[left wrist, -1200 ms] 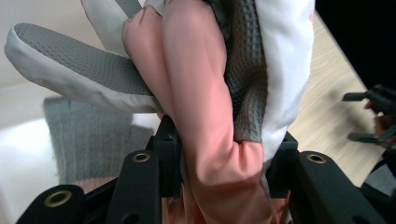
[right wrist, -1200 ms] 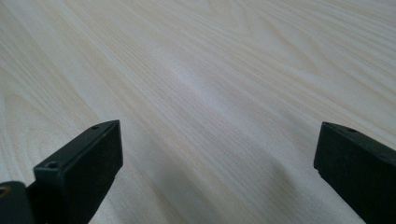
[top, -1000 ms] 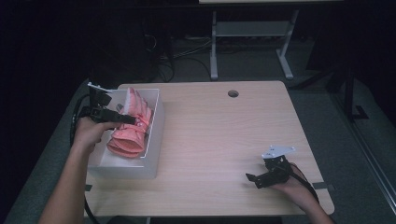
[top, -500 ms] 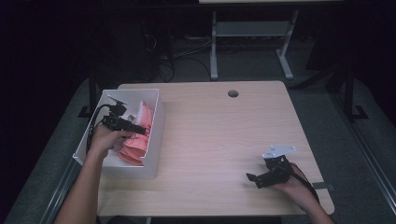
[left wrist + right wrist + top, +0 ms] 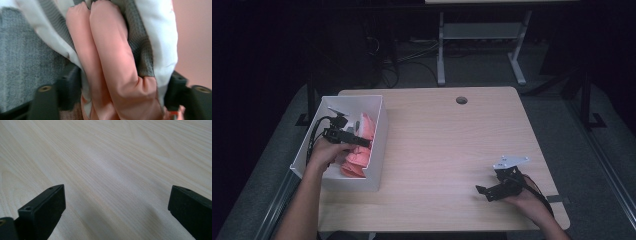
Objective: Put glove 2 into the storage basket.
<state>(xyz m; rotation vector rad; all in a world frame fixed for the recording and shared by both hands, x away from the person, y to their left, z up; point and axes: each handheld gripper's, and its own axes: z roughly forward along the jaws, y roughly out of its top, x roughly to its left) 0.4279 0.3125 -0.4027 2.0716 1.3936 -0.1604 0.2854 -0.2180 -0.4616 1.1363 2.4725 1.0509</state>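
Inside the white bin [image 5: 377, 145] at the table's [image 5: 452, 150] left edge, the left claw [image 5: 359, 141] pinches the bunched pink-and-white cloth [image 5: 117, 62], apparently mid-placement, so releasing seems next, while the right claw [image 5: 484, 191] rests wide and empty on the wood.

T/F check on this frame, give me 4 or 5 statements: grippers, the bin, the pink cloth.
1. The left gripper is over the white bin, its jaws closed on the pink cloth. True.
2. The right gripper holds a piece of the cloth. False: its jaws stand wide apart with bare wooden table between them.
3. The white bin sits at the table's left edge. True.
4. The pink cloth lies spread out in the middle of the table. False: it is bunched inside the bin.
5. The right gripper is near the table's front right corner. True.
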